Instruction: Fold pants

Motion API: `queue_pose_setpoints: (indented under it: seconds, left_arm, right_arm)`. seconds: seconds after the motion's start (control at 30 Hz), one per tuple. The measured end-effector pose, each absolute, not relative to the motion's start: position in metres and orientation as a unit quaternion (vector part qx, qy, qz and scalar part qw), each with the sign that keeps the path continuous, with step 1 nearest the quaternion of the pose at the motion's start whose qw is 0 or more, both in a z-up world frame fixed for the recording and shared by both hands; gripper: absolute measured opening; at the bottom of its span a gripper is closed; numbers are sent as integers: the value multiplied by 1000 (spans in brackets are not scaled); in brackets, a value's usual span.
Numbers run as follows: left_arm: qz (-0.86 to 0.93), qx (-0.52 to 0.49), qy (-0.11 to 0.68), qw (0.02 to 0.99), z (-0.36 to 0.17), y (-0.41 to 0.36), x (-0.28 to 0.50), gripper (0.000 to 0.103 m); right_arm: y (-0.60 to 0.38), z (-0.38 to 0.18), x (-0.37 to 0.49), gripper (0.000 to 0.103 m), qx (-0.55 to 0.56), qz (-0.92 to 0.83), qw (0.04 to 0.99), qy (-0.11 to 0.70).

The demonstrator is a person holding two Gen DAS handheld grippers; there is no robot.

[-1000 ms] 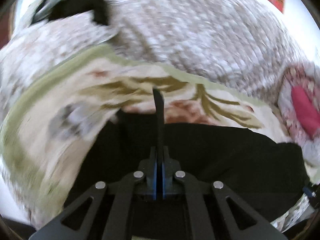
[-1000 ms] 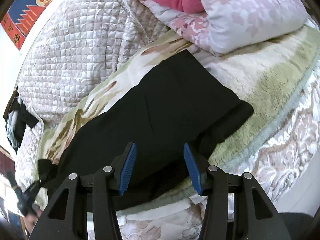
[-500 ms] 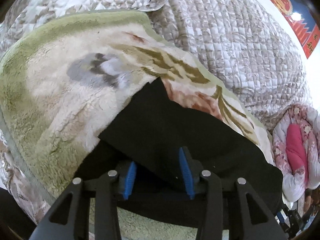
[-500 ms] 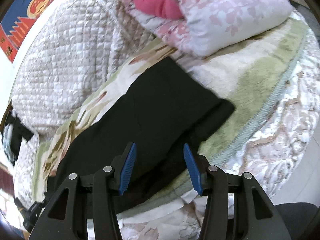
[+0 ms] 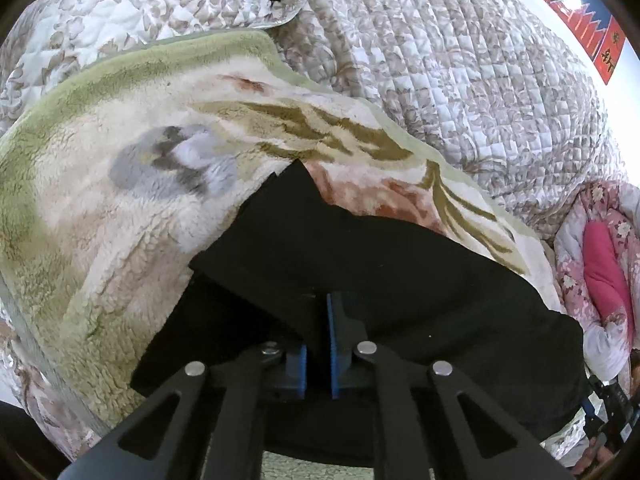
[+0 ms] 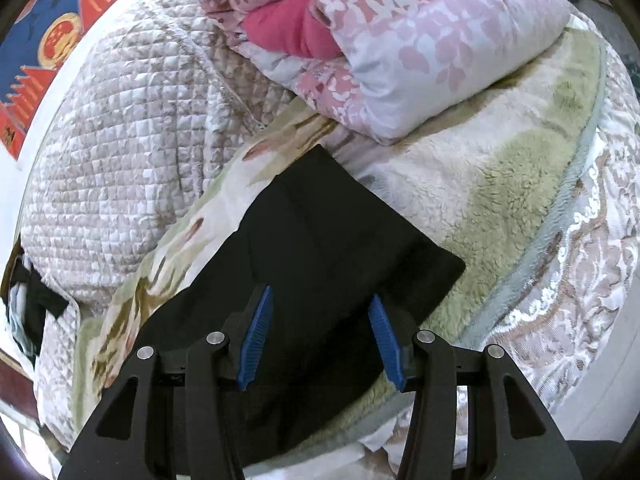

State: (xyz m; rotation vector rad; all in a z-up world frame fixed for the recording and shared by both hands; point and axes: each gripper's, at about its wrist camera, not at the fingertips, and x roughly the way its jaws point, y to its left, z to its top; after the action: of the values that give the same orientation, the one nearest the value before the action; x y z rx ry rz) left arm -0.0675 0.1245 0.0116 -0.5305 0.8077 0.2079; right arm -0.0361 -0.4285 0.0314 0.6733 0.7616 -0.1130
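Black pants (image 5: 400, 280) lie lengthwise on a fleece blanket (image 5: 100, 208) on a bed. My left gripper (image 5: 318, 336) is shut on the near edge of the pants' left end; the cloth fills the narrow gap between its blue pads (image 5: 332, 344). In the right wrist view the pants (image 6: 320, 240) end in a squared corner at the right. My right gripper (image 6: 320, 328) is open and empty, its blue pads (image 6: 256, 336) over the pants' near edge.
A folded pink floral quilt (image 6: 400, 40) lies beyond the pants' right end; it also shows in the left wrist view (image 5: 600, 272). A quilted beige bedspread (image 5: 440, 60) covers the far side. The bed's near edge (image 6: 580, 320) runs at lower right.
My left gripper opened over the pants' left end, then shut on their near edge. My right gripper stayed open and moved slightly along the right end.
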Motion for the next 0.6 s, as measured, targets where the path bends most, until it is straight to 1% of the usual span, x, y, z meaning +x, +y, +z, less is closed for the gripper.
queue_pose_setpoints:
  seconds: [0.1,0.17,0.2,0.3,0.4,0.5,0.53,0.6]
  left_arm:
    - [100,-249,390,881,11,125,-67,6]
    - [102,-242,392,882,13,124,-67,4]
    - [102,-241,391,882,16,124,-68,4]
    - [105,-240,369,892,35,126,-80,4]
    - [111,-228,352,901,50,127,-94,4]
    - [117,-217,381,891,34,127,-95,4]
    - [117,-229,401,879,23,129,-93,4]
    - [120,-240,416,869,13,131,-92,4]
  right_arm:
    - [-432,27,-30,49,327,-53,870,366]
    - [-432,26,-26,11,320,-49,870,371]
    - [-433,28,-27,9,325,-38,870,368]
    - [-434,50,-39,8,320,-18,884,340]
    - [-437,55,-45,8,308,-35,887,342]
    - [-449,29,-43,8,334,-60,858,385]
    - [-447,29,-42,8,331,-62,859,385]
    - [-442,35,-43,8,313,-63,868,380]
